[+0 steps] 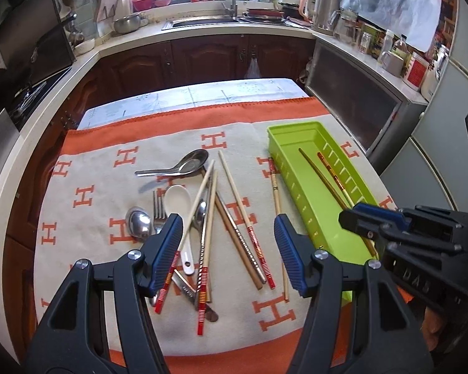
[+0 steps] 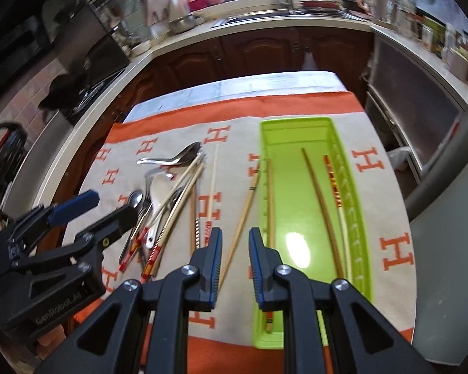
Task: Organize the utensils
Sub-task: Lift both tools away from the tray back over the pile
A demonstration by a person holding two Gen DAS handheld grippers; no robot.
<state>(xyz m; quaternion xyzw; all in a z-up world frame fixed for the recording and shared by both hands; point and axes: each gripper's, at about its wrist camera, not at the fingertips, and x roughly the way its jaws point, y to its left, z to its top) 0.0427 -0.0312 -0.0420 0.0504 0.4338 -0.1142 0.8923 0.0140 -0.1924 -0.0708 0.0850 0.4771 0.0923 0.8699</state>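
— What is seen from the left?
— Spoons, a fork (image 1: 159, 208) and chopsticks are heaped on the blanket (image 1: 87, 155); the left gripper (image 1: 227, 249) is spread wide, empty.
— And rightward?
— The right gripper (image 2: 235, 260) is parted, nothing held, beside the green tray (image 2: 296, 131) where chopsticks are laid.

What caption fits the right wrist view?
Right gripper open over a loose chopstick beside the green tray, which already holds three chopsticks.
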